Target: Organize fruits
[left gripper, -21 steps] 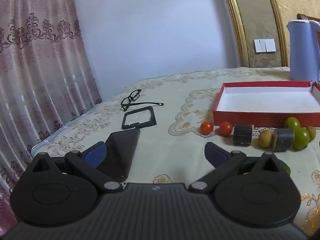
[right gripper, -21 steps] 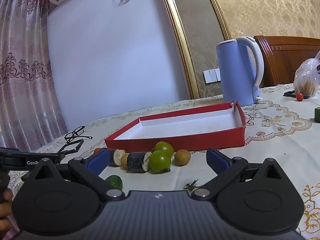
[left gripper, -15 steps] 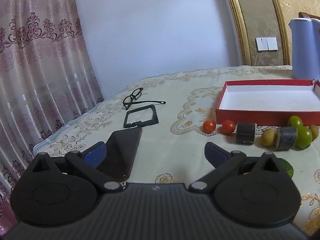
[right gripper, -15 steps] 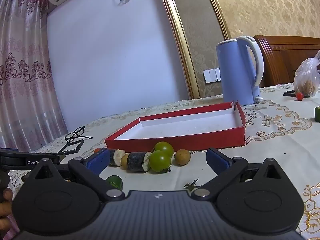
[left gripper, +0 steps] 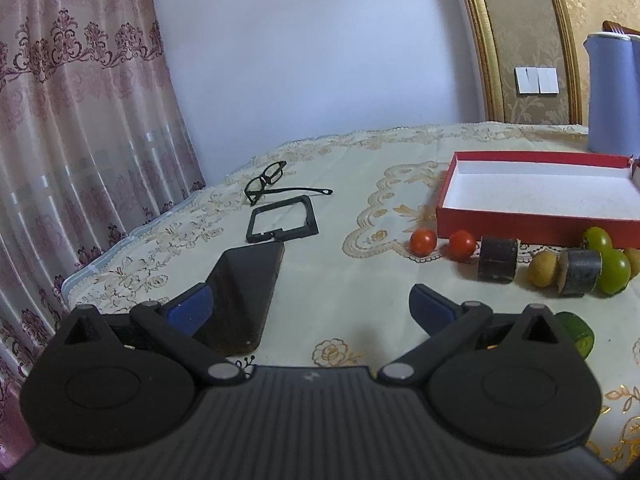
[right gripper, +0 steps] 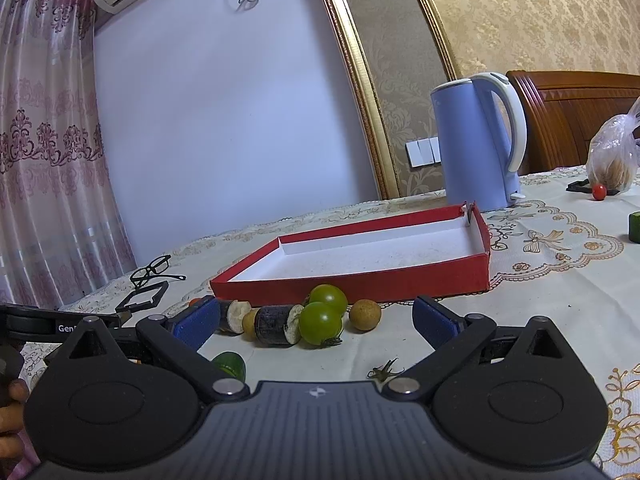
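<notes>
A red box (left gripper: 536,216) (right gripper: 360,284) with a white inside stands empty on the tablecloth. A row of fruit lies along its near wall: two red tomatoes (left gripper: 423,241), two dark cut cylinders (left gripper: 498,259) (right gripper: 278,325), a yellow-brown fruit (left gripper: 543,274), two green tomatoes (right gripper: 320,322) and a brown round fruit (right gripper: 364,315). A green piece (left gripper: 576,333) (right gripper: 230,365) lies nearer. My left gripper (left gripper: 310,308) is open and empty, short and left of the row. My right gripper (right gripper: 316,318) is open and empty, just short of the green tomatoes.
A black phone (left gripper: 244,292), a black frame (left gripper: 282,220) and glasses (left gripper: 272,180) lie to the left. A blue kettle (right gripper: 478,144) stands behind the box. A plastic bag (right gripper: 612,160), a red tomato (right gripper: 599,191) and a green piece (right gripper: 635,226) are at the far right.
The left gripper has turned slightly left, so the box and fruit sit a little further right in its view. The right gripper has not moved.
</notes>
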